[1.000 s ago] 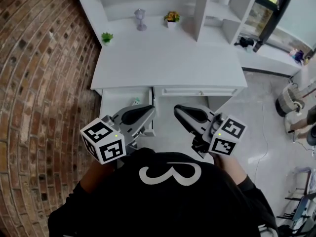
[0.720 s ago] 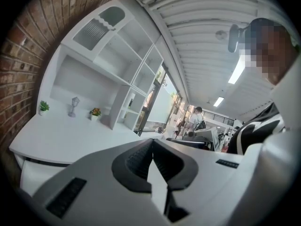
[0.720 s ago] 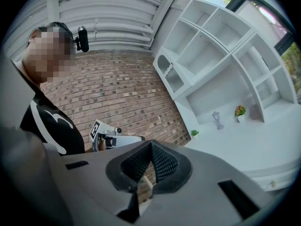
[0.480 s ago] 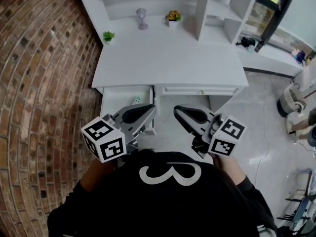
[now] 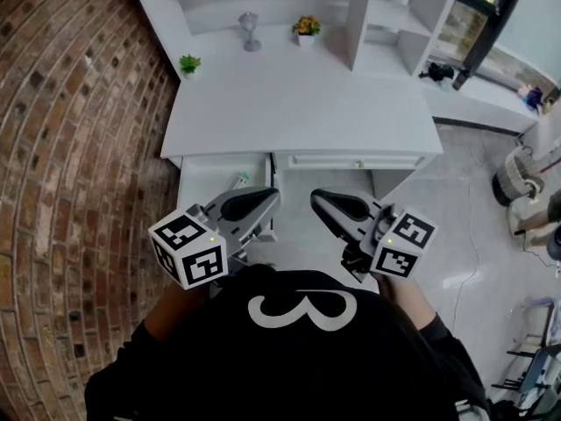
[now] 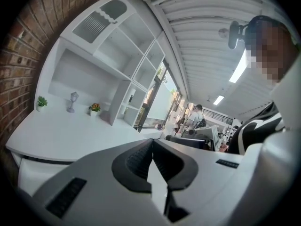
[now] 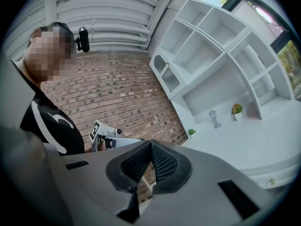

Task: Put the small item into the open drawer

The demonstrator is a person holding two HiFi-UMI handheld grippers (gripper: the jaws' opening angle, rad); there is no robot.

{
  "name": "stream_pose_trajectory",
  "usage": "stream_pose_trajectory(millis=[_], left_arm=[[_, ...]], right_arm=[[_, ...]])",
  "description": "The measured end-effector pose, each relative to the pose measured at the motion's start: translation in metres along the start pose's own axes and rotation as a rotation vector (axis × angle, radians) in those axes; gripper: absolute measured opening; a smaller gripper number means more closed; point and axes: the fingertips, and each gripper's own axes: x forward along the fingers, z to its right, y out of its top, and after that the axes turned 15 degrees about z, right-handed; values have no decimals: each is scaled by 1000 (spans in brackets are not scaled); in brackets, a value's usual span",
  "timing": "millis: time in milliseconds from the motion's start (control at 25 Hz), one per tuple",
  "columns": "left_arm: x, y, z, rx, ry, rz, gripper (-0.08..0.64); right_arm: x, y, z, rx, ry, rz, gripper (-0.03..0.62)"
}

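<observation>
– Both tongs are pressed together! Left gripper (image 6: 152,141) has its ribbed pads meeting at the tip, with nothing pinched between them.
– Same on the right gripper (image 7: 151,145): pads closed on each other, empty. Where do they sit?
– Side by side in front of the white desk (image 5: 298,103), close to the person's black shirt (image 5: 298,349), tips aimed toward the desk. The left one hangs over the open drawer (image 5: 202,187), which juts out under the desk's left end.
– And the small item (image 5: 238,181)?
– Inside that drawer, near its right wall, just beyond the left gripper's tip. It's pale with a touch of green, too small to say more.
– Under the desk's right half?
– A closed drawer (image 5: 351,160) with a small knob.
– On the desk top?
– Along the back there's a little green plant (image 5: 189,63) at the left corner, a small lamp figure (image 5: 250,33) and a pot of orange flowers (image 5: 305,30). White shelves (image 5: 368,16) rise at the desk's back right, and a brick wall (image 5: 61,147) runs along its left.
</observation>
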Motion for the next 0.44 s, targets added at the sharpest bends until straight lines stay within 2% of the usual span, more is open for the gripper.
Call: stream_pose_trajectory(millis=[440], left_arm=[[2,-7,-34,-11,18,-23,5]], right_arm=[[20,-7,22,4,-4,-19,8]])
